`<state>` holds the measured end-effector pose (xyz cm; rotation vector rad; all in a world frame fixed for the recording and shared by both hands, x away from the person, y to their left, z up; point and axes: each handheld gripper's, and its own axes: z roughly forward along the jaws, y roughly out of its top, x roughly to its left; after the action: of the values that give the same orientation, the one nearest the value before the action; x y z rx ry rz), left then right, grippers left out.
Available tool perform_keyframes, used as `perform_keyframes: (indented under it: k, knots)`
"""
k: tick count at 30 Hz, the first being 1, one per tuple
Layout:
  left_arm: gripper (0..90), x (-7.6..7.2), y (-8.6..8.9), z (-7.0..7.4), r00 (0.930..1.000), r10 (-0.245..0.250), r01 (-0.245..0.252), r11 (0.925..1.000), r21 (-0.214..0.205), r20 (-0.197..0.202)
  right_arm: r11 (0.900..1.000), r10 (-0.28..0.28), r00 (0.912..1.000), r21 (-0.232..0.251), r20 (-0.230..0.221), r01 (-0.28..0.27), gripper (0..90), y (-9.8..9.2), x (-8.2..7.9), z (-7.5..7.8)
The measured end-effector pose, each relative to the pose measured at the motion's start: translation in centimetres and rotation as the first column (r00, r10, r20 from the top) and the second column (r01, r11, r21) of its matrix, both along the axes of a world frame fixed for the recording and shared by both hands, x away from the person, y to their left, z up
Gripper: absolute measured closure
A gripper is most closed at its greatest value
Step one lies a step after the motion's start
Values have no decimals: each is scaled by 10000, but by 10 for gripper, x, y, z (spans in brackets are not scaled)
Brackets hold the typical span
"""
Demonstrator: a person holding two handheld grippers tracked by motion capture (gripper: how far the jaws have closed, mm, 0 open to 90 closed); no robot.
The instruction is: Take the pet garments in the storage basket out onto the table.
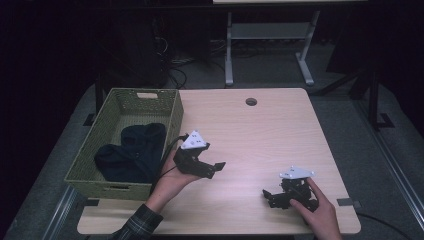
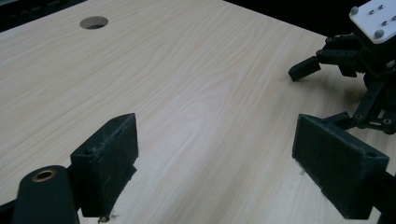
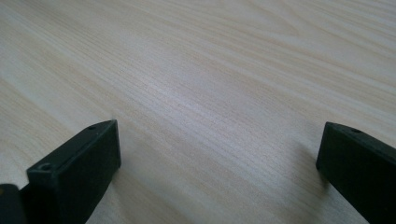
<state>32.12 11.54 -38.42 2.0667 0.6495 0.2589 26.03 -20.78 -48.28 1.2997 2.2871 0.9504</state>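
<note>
My left gripper (image 1: 212,170) hovers just right of the green woven basket (image 1: 172,117), held in a hand, its jaws wide apart with nothing between them. From its own view the left gripper (image 2: 222,158) looks over bare tabletop toward the right gripper (image 2: 359,60). My right gripper (image 1: 268,198) sits low near the table's front right, jaws pointing left and spread open. The right gripper (image 3: 217,158) has only wood grain between its pads. Dark navy clothing (image 1: 132,152) lies bunched inside the basket.
The light wooden table (image 1: 260,135) has a round cable hole (image 1: 251,101) near its far edge. The basket takes up the table's left side. A desk frame (image 1: 270,45) and cables stand on the floor beyond.
</note>
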Motion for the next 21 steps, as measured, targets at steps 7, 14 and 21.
perform_keyframes:
  k: [7,14,21]
  knots:
    - [143,4,2,8,10000,-17,17,10000,0,-35,10000,-6,10000,1,-17,6,0,0,0,0]
    - [143,9,6,18,9999,-103,103,9999,-8,34,10000,-1,10000,-4,-4,1,0,0,0,0]
    - [144,16,8,26,10000,9,-9,10000,-29,59,10000,-9,10000,4,-19,9,0,0,0,0]
